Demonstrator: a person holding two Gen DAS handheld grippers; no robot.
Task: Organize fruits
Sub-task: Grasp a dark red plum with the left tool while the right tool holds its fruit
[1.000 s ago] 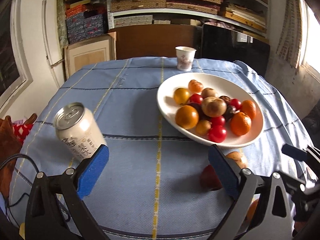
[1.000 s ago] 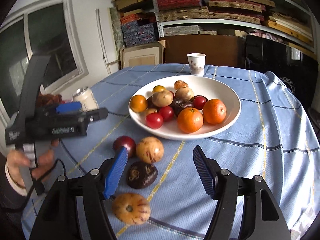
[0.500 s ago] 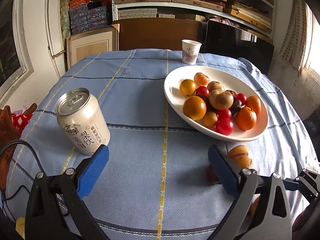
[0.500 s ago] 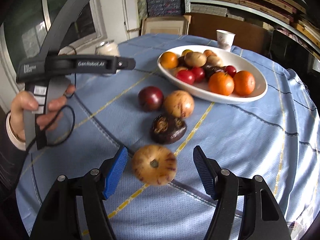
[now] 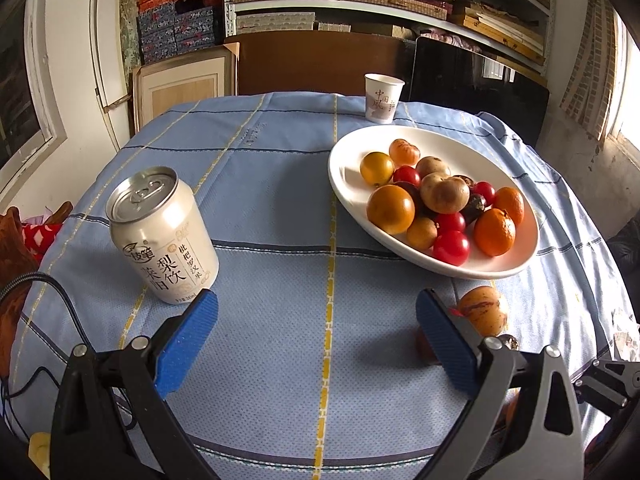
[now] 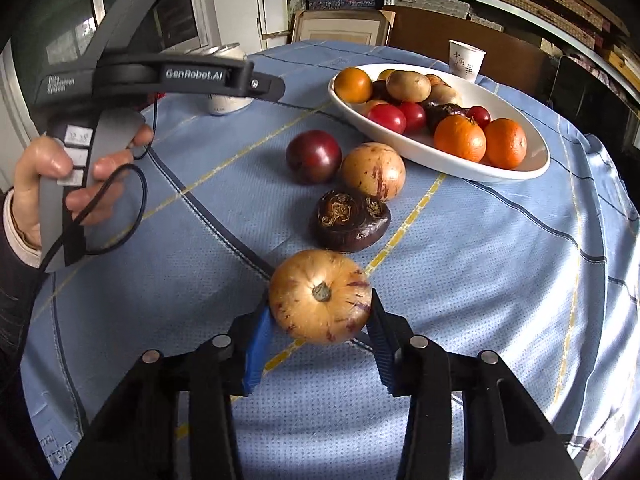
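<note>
A white oval plate (image 6: 516, 170) (image 5: 348, 152) holds oranges, red tomatoes and several other fruits. On the cloth before it lie a dark red fruit (image 6: 313, 156), a yellow striped fruit (image 6: 373, 171) and a dark purple fruit (image 6: 349, 219). My right gripper (image 6: 320, 320) is shut on a second yellow striped fruit (image 6: 319, 296) near the table's front edge. My left gripper (image 5: 316, 336) is open and empty above the cloth, between the can and the plate. The left wrist view shows one yellow striped fruit (image 5: 483, 310) behind the right finger.
A white drink can (image 5: 162, 236) stands at the left, close to my left gripper's left finger. A paper cup (image 5: 382, 98) stands behind the plate. The table has a blue checked cloth (image 5: 272, 200). Shelves and boards stand behind it.
My right gripper moved down and forward and closed on the nearest yellow striped fruit. My left gripper drifted slightly closer to the can and stayed open.
</note>
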